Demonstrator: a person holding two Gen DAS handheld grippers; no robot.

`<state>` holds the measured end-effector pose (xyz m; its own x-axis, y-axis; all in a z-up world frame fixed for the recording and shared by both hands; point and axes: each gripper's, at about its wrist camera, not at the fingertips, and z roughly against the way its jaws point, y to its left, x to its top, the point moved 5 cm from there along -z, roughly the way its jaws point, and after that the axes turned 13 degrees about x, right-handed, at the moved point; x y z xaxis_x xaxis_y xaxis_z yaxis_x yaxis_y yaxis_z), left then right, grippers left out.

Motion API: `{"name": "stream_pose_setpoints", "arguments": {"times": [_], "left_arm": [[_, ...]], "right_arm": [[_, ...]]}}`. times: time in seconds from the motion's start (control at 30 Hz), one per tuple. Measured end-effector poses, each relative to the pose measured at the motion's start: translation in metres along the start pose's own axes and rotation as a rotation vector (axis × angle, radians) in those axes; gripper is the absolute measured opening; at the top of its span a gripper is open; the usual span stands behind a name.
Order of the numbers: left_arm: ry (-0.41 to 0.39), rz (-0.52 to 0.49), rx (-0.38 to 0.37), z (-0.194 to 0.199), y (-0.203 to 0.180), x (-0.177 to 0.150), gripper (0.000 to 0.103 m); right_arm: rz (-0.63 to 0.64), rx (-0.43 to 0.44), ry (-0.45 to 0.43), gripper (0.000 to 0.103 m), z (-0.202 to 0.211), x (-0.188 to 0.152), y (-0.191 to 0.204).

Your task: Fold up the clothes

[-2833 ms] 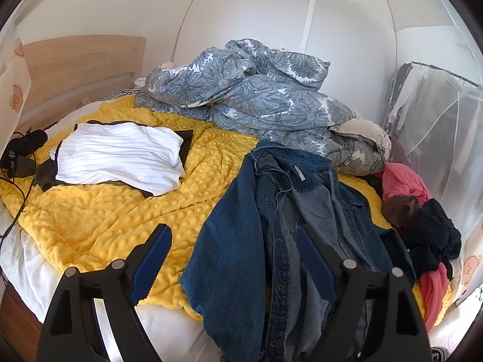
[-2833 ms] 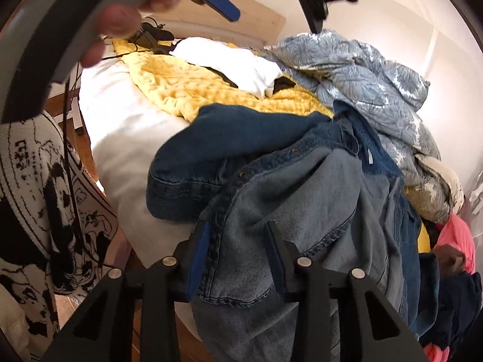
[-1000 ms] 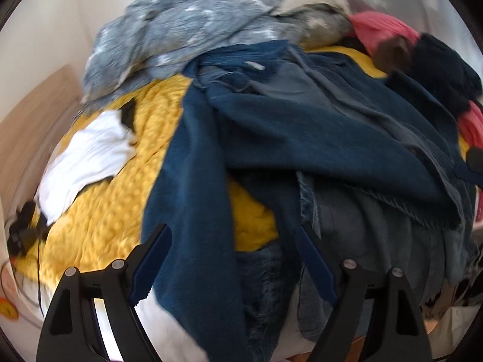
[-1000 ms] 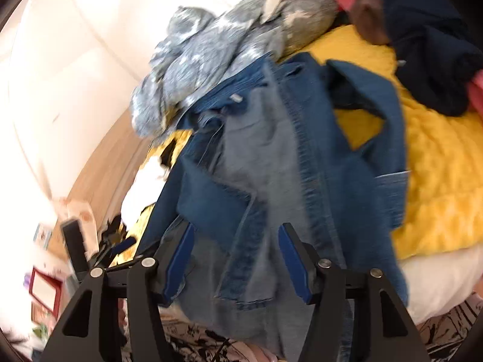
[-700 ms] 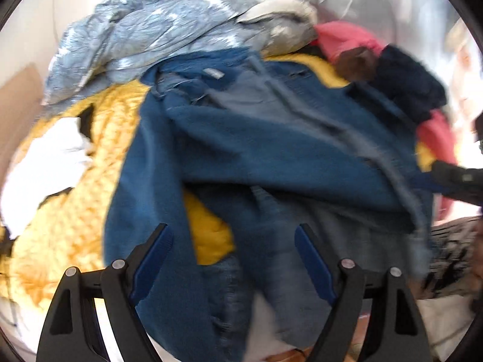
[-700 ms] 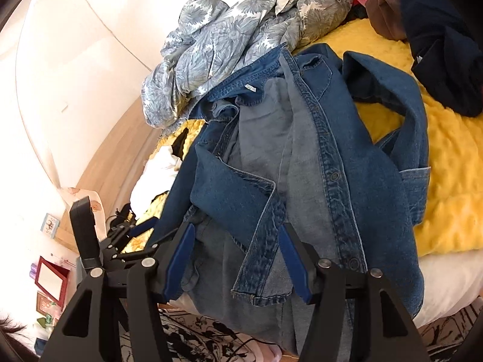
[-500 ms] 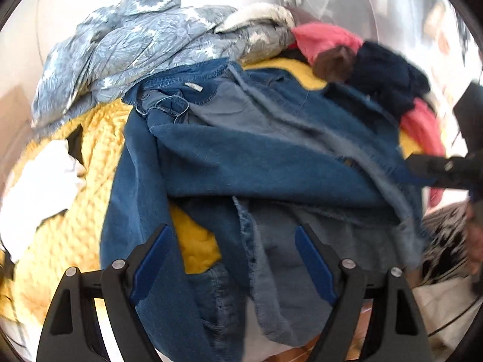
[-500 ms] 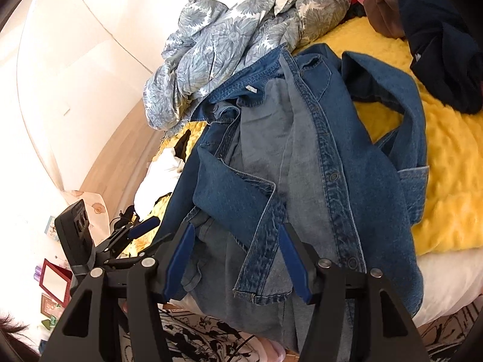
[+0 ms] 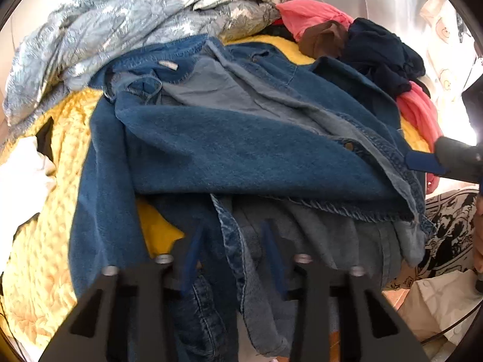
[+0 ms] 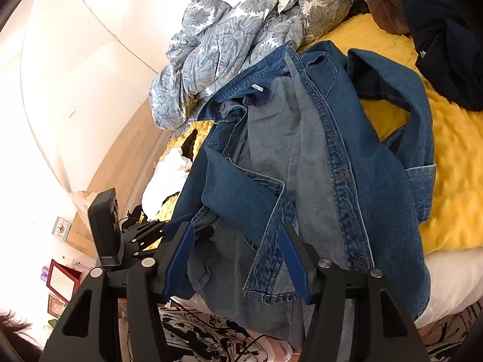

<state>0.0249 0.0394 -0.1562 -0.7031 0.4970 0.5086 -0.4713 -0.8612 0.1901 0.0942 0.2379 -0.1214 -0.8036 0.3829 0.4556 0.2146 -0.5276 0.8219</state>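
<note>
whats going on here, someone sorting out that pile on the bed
A person with a gripper in each hand is working on a denim jacket spread open on the yellow blanket. The left gripper is closing around the jacket's lower hem at the bed's edge. The right gripper is open, with the front placket edge between its fingers. Nothing is folded yet; a floral duvet and other clothes lie bunched behind.

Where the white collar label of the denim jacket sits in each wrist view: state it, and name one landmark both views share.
Left wrist view: the white collar label lies upper left of centre, on the denim jacket collar.
Right wrist view: the label sits just above centre.
Shared landmark: the grey floral duvet, bunched just beyond the collar in both.
</note>
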Motion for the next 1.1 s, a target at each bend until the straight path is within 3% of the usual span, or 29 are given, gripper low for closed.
{"name": "stream_pose_setpoints", "arguments": {"times": [0.03, 0.13, 0.33, 0.47, 0.63, 0.83, 1.1], "left_arm": [[0.012, 0.004, -0.008, -0.002, 0.0, -0.001, 0.013], [0.023, 0.013, -0.017, -0.003, 0.0, -0.003, 0.008], [-0.015, 0.027, 0.007, 0.005, 0.0, -0.006, 0.005], [-0.076, 0.092, -0.01, 0.028, 0.009, -0.013, 0.004], [-0.118, 0.171, -0.018, 0.063, 0.021, -0.043, 0.004], [-0.124, 0.216, 0.023, 0.094, 0.034, -0.07, 0.003], [-0.034, 0.349, 0.031, 0.094, 0.058, -0.112, 0.003]], "right_arm": [[-0.001, 0.001, -0.001, 0.061, 0.001, 0.0, 0.0], [-0.005, 0.006, -0.01, 0.062, 0.004, 0.001, 0.0], [-0.006, -0.008, -0.04, 0.063, 0.012, 0.004, -0.003], [0.003, -0.023, -0.056, 0.063, 0.017, 0.007, -0.005], [0.0, -0.061, -0.056, 0.063, 0.02, 0.008, -0.011], [0.014, -0.098, 0.028, 0.063, 0.006, 0.001, -0.015], [0.033, -0.128, 0.13, 0.063, -0.019, -0.01, -0.013]]}}
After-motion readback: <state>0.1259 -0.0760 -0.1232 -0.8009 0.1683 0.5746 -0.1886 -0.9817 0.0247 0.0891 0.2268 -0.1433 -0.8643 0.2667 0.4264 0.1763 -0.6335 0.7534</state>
